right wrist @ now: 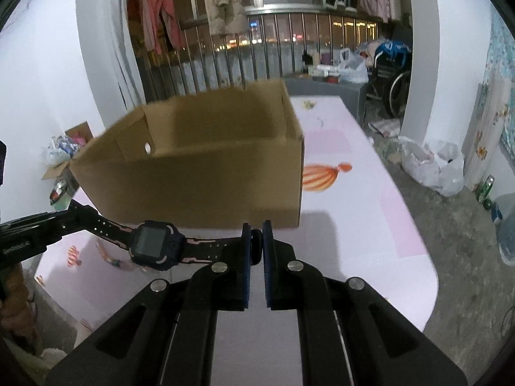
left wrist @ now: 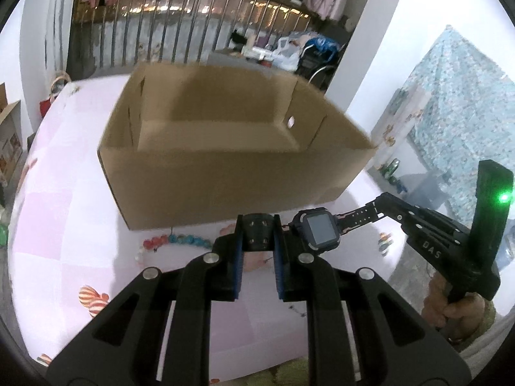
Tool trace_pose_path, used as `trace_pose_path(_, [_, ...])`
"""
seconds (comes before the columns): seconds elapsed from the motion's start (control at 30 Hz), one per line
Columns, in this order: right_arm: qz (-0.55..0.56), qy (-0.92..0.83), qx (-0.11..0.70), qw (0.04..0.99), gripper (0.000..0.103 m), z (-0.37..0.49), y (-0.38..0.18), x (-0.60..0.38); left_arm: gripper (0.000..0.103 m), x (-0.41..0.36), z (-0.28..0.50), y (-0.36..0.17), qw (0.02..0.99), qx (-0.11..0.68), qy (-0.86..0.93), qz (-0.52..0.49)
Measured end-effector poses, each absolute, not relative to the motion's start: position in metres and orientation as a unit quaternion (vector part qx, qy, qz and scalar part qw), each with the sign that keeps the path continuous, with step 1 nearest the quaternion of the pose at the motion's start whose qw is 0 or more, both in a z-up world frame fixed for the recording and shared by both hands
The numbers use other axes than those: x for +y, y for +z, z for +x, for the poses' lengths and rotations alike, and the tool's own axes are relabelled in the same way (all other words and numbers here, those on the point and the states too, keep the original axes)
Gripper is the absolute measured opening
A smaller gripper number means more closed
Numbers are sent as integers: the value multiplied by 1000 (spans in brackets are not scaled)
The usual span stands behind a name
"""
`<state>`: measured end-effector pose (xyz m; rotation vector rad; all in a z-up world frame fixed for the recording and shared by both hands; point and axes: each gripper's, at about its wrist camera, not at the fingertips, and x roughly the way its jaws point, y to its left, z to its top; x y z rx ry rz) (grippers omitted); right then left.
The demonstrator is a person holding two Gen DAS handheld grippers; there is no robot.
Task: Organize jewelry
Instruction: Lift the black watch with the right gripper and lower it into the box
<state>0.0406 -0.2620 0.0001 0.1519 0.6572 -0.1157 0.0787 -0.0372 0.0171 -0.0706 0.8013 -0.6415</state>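
Pink mat [right wrist: 354, 193] under cardboard box [right wrist: 206, 173]; railing [right wrist: 289, 48] behind.

Wheelchair [right wrist: 394, 74], hanging clothes [right wrist: 222, 0], plastic bags [right wrist: 431, 164].

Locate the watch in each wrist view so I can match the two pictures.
Left wrist view: the watch sits low and right of centre, strap ends held by both tongs.
Right wrist view: the watch sits low and left of centre.
Shared landmark: the open cardboard box just behind it.
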Motion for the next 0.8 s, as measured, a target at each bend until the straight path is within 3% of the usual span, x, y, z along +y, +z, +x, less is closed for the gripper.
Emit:
trace_pose_path(0.2, [63,-31,276,959,7,51,52,-266,15,-31,86,74,877,347,-329,-41])
trace_pose_path(0.43, [48,15,273,961,6,130,97,-281,15,-39,152,121,883,356,-305,-37])
trace_pose_path(0.57, [44,27,317,947,5,190,91,-285,15,-52,203,117,876,383,-291,-33])
trace_pose_path(0.8, [47,26,423,905,4,281,45,-290,15,-81,295,64,844,479,-243,-4])
